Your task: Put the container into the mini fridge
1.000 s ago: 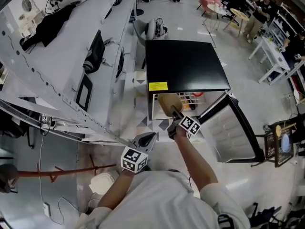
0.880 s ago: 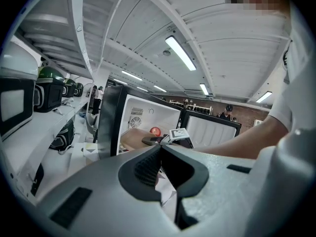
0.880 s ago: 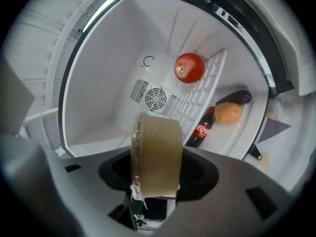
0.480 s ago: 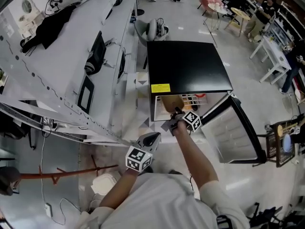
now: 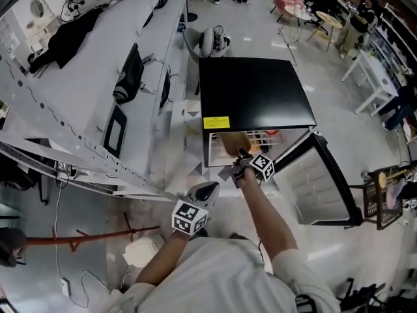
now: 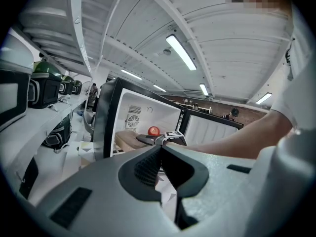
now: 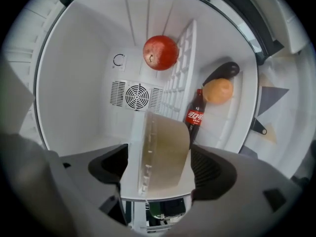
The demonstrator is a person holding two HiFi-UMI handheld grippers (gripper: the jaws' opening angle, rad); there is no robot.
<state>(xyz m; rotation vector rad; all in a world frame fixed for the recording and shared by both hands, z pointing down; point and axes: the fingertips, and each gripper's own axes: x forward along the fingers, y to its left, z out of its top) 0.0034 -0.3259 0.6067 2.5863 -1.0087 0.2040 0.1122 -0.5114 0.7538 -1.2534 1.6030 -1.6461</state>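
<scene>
The tan container with a clear lid (image 7: 165, 152) sits inside the open mini fridge (image 5: 254, 90), on its shelf. My right gripper (image 7: 159, 164) reaches into the fridge mouth. Its jaws are opening, and the container stands between them with a small gap at each pad. From the head view, the container (image 5: 233, 142) shows just under the fridge's black top, with the right gripper (image 5: 240, 158) behind it. My left gripper (image 5: 203, 191) hangs back below, shut and empty. Its own view shows the left gripper (image 6: 161, 147) with jaws touching.
Inside the fridge are a red apple (image 7: 161, 52), a cola bottle (image 7: 195, 115), an orange (image 7: 217, 91) and a dark fruit (image 7: 222, 72). The fridge door (image 5: 316, 181) swings open to the right. A long white workbench (image 5: 98, 77) runs along the left.
My right gripper has pushed the container a little deeper into the fridge. The left gripper has shifted slightly to the right.
</scene>
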